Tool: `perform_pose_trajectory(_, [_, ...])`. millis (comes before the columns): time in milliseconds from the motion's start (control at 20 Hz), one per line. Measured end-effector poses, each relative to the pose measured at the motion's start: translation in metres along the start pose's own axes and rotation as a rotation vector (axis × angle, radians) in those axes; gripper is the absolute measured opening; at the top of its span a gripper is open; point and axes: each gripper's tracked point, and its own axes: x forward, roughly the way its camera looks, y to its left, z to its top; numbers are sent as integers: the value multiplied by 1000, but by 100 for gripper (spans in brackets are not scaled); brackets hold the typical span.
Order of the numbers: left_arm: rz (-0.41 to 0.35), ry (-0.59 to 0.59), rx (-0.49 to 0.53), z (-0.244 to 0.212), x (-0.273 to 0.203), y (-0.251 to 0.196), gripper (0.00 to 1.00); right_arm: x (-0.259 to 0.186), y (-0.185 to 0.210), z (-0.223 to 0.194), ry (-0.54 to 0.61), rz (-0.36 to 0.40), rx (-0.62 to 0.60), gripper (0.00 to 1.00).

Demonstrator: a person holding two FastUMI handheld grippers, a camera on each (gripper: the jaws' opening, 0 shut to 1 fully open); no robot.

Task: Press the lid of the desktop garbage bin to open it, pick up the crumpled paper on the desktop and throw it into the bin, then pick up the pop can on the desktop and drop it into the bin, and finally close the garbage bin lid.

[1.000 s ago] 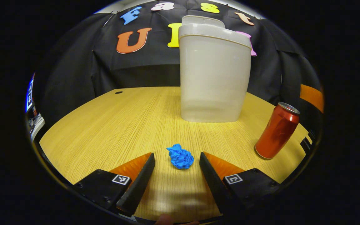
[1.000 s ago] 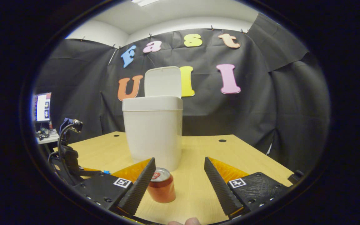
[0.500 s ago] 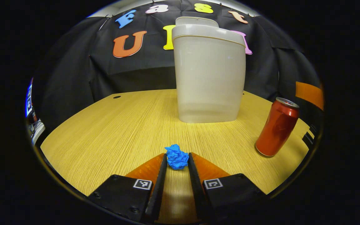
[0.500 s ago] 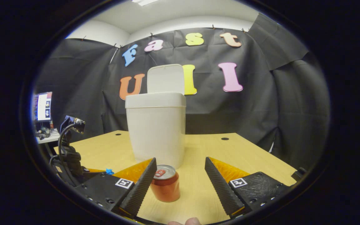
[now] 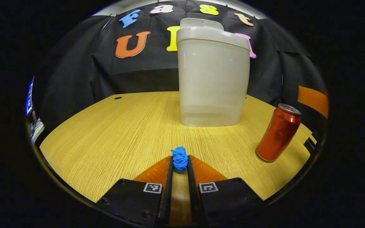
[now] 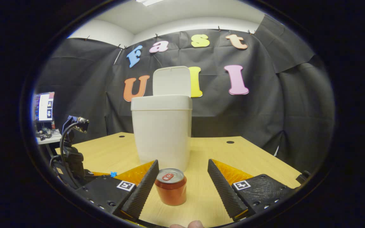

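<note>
My left gripper [image 5: 179,164] pinches the small crumpled ball of blue paper [image 5: 179,159] at its fingertips, low over the pale wooden desktop [image 5: 122,126].

The paper wad has no clear long axis. The tall white translucent plastic bin [image 5: 213,79] stands upright ahead, its lid [image 6: 172,81] raised. The red aluminium pop can [image 6: 171,186] stands upright, tab up, between the spread fingers of my right gripper [image 6: 182,183], untouched. I can read no writing on it.
</note>
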Motion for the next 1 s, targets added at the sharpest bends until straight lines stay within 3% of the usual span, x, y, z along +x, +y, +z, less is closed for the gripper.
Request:
perform_pose_trajectory(550, [0, -153, -12, 67, -18, 4, 28, 4, 12, -20, 50, -22, 26, 96])
perform_pose_trajectory(1000, [-15, -214, -18, 90, -28, 2, 28, 6, 15, -40, 101, -28, 20, 96])
